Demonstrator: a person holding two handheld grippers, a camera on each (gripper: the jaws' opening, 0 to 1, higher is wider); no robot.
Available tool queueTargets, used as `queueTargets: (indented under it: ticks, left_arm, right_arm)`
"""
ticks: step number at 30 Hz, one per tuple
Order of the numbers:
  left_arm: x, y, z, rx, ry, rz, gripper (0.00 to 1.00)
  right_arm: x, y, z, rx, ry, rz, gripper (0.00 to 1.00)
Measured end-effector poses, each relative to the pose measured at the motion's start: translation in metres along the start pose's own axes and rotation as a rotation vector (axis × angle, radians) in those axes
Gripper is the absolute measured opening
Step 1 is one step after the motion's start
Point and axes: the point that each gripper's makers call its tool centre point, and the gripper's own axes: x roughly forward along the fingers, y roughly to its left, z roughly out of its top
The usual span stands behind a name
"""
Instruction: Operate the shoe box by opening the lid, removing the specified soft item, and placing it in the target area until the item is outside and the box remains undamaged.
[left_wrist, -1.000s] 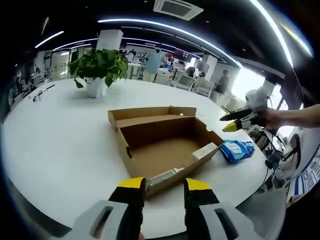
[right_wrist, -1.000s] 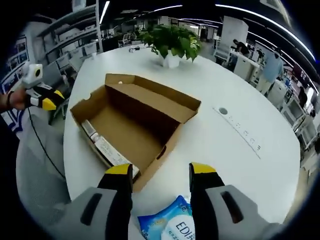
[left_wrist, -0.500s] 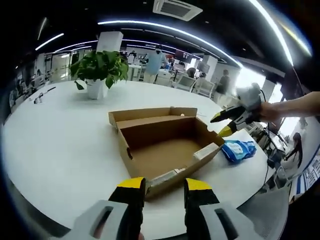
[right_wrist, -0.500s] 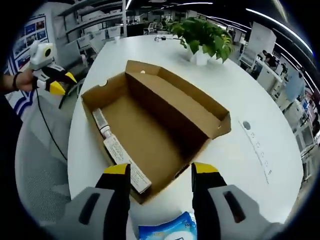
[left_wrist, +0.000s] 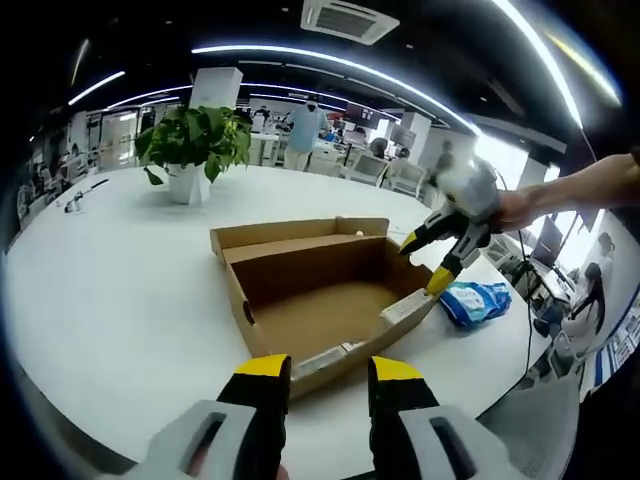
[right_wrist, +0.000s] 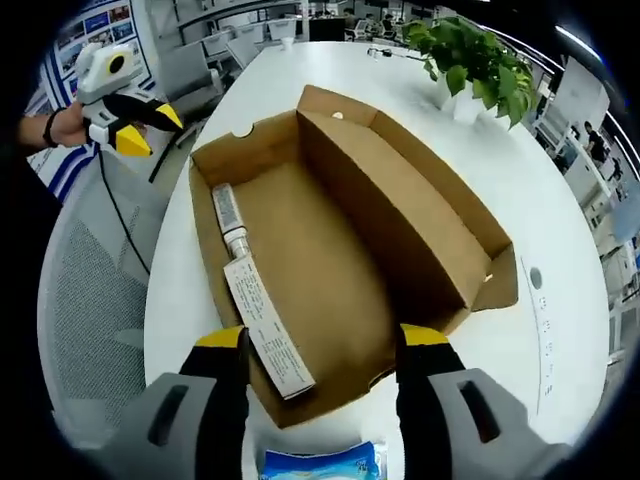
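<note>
right gripper (right_wrist: 322, 345) now over box (right_wrist: 340, 260) — jaws apart

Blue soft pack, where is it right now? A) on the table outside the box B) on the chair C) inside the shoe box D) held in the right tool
A: the blue soft pack lies on the white table beside the open shoe box, and both tools' jaws are empty.

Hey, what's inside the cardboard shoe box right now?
The shoe box stands open with a bare floor. Along one inner wall lies a row of white labelled strips. The inner face of the near wall in the left gripper view is hidden.
</note>
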Motion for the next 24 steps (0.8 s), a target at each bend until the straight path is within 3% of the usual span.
queueTargets:
  ticks: [17, 21, 24]
  left_arm:
    - [0.001, -0.001, -0.002, -0.022, -0.001, 0.004, 0.31]
    - [0.002, -0.002, 0.001, -0.025, -0.006, 0.006, 0.31]
    - [0.002, -0.003, 0.0, -0.024, -0.005, 0.005, 0.31]
  right_arm:
    - [0.028, 0.007, 0.003, -0.125, 0.096, 0.077, 0.63]
    - [0.028, 0.002, 0.009, -0.173, 0.089, 0.055, 0.68]
    - [0.027, -0.001, 0.008, -0.163, 0.092, 0.05, 0.71]
